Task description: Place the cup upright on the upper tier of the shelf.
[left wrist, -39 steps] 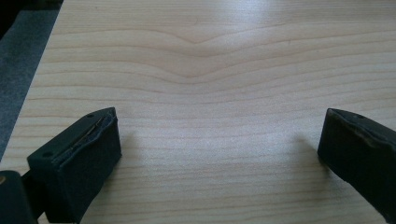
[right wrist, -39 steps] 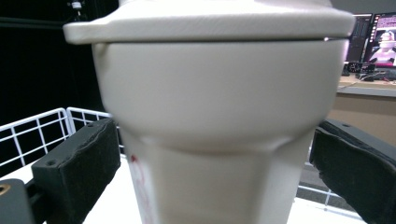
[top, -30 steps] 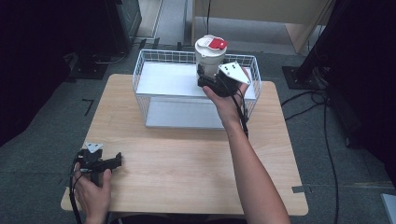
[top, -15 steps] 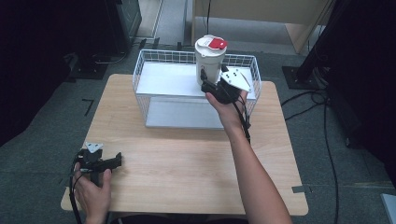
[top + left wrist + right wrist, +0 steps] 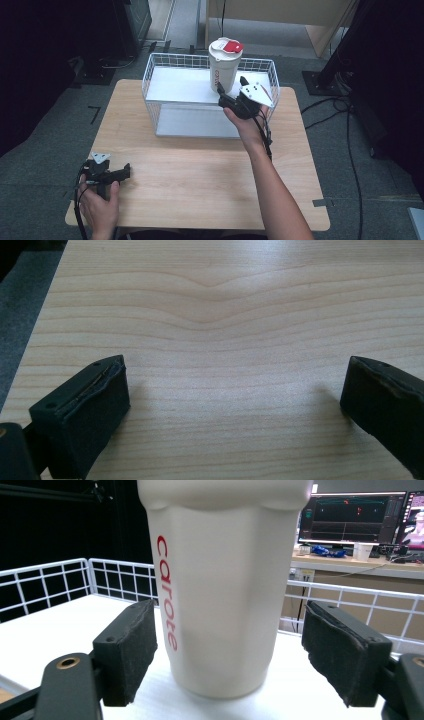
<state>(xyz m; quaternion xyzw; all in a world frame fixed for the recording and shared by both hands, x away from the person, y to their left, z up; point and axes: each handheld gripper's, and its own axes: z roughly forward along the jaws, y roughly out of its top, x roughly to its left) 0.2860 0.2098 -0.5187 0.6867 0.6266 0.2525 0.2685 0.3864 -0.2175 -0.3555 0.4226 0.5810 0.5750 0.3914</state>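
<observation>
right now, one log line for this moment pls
right gripper: jaws just opening, astride white tumbler, pads clear | tumbler: upright in wire basket | left gripper: open, idle on table

High view: above the desk's (image 5: 200, 170) near edge, facing forward and down
Left gripper view: low and close over the desk's near left corner
Right gripper view: level, close to the tumbler (image 5: 220, 580) in the wire basket (image 5: 155, 80); shared with high view

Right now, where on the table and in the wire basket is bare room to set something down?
The wooden table is bare from the wire basket front to the near edge, between the left hand-held gripper and the person's right forearm. Inside the basket, the white floor left of the white tumbler is free. It is crowded at the basket's right end, where the right hand-held gripper is.
</observation>
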